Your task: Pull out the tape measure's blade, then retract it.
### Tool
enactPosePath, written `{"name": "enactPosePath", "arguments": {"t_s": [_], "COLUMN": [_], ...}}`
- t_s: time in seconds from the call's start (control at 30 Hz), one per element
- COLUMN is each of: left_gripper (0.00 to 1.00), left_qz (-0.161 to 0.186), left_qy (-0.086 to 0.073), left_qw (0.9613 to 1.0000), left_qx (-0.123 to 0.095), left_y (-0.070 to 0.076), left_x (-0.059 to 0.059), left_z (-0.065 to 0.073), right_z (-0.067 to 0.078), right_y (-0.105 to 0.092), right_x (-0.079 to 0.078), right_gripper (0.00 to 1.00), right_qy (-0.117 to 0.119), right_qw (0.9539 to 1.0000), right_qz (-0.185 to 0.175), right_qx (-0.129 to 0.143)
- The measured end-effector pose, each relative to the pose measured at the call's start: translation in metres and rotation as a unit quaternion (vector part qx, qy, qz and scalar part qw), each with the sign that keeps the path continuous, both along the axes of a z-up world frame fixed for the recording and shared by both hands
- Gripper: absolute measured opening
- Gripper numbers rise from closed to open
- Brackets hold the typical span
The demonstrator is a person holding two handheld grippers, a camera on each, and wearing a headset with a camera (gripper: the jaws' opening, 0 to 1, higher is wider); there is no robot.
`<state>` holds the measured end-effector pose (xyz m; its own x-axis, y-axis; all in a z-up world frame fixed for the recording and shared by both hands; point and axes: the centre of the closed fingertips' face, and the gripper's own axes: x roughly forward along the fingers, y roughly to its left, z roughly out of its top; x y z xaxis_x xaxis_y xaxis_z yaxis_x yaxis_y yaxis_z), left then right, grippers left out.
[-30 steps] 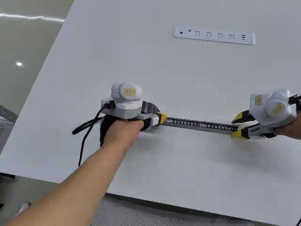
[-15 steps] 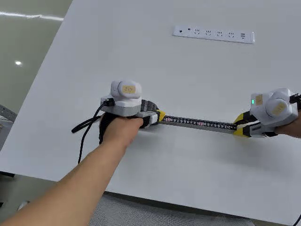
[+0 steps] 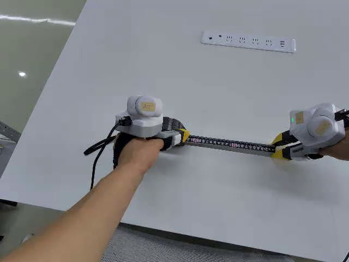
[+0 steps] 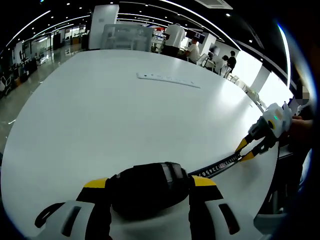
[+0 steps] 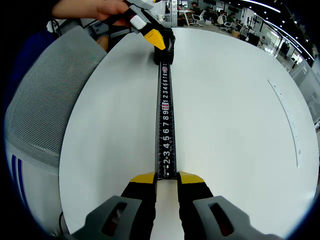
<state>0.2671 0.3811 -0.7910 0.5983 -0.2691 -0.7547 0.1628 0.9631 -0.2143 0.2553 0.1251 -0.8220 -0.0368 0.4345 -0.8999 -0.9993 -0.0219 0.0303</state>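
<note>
The left gripper [image 3: 179,136] was clamped on the tape measure case [image 3: 172,129], its yellow-tipped jaws closed against the two sides of the black body, which rested on the white table [image 3: 163,71]; a dark cable [image 3: 101,146] trailed away from the gripper to its left. In the left gripper view the case [image 4: 149,186] sat wedged between the jaws at the bottom. From the case the blade [image 3: 232,144] ran out to the right, flat and straight along the table, numbers facing up. Well beyond it, far across the table, lay a white power strip [image 3: 248,41]. At the right, the right gripper [image 3: 279,148] was closed on the free end of the blade; in the right gripper view the blade [image 5: 165,120] stretched from between the jaws of that gripper [image 5: 166,176] straight to the case [image 5: 164,47].
</note>
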Motion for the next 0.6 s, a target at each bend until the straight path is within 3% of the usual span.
{"name": "enactPosePath", "arguments": {"t_s": [0.37, 0.6], "left_gripper": [0.58, 0.57], "left_qz": [-0.002, 0.001], "left_qy": [-0.002, -0.018], "left_qw": [1.0, 0.9998], "left_qx": [0.005, 0.007], "left_y": [0.001, 0.0011], "left_x": [0.0012, 0.0013], "left_z": [-0.0008, 0.0007], "right_z": [0.0, 0.0005], "right_y": [-0.0006, 0.0013], "right_x": [0.0001, 0.0003], "right_gripper": [0.12, 0.12], "right_qy": [0.001, 0.002], "right_qw": [1.0, 0.9999], "right_qz": [-0.003, -0.006], "right_qx": [0.003, 0.009]}}
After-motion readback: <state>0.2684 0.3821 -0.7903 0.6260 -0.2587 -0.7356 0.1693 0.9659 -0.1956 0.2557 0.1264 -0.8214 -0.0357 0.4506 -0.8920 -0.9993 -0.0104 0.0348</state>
